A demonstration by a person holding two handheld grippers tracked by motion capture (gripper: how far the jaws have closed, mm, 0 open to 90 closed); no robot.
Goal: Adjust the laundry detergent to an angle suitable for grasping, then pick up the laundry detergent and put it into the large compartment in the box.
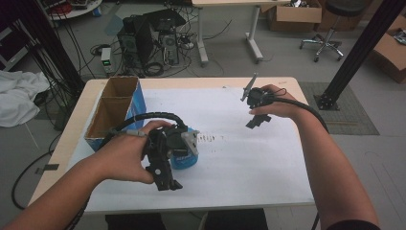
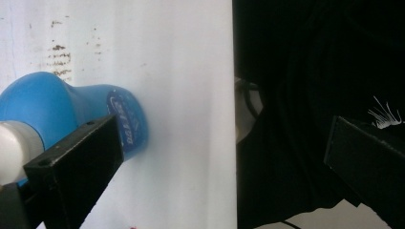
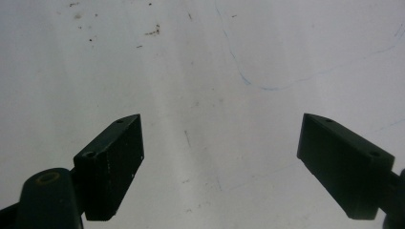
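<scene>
From above, one blue plastic bottle with a white cap (image 1: pixel 186 152) lies on the white table sheet (image 1: pixel 249 163), just beside the left gripper (image 1: pixel 168 184); one open cardboard box with a blue side (image 1: pixel 116 106) stands behind, and the right gripper (image 1: pixel 254 120) hovers well apart.

Left gripper view — jaws spread wide, bottle (image 2: pixel 71 112) beside one jaw, ungripped.

Right gripper view — jaws apart over bare sheet (image 3: pixel 215 71).
</scene>
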